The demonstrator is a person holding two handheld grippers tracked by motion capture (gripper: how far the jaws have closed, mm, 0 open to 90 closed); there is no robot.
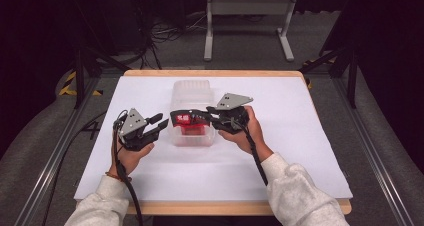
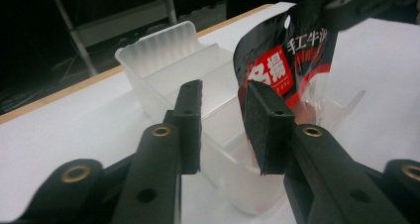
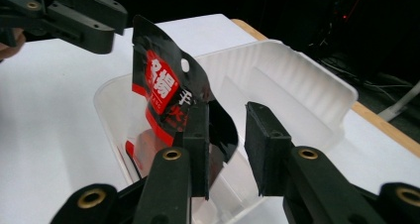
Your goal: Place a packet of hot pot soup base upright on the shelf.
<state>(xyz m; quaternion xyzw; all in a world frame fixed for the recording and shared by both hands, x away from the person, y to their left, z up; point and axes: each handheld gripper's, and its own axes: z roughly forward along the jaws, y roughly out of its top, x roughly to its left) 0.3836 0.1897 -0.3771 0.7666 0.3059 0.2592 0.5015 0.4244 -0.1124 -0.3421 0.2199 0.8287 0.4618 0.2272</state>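
The glossy black-and-red snack packet [image 3: 163,92] stands upright in the near compartment of the translucent ribbed plastic bin [image 1: 192,93]. The right gripper [image 3: 225,144], at the bin's 3 o'clock, stands with jaws apart, packet touching one; judging by that, release is underway and withdrawal comes next. The left gripper [image 1: 156,123], at 9 o'clock, is spread and empty.

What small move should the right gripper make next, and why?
Probably draw the right gripper back from the bin: its jaws stand apart, and the packet leans inside the bin's near compartment, so it seems released.
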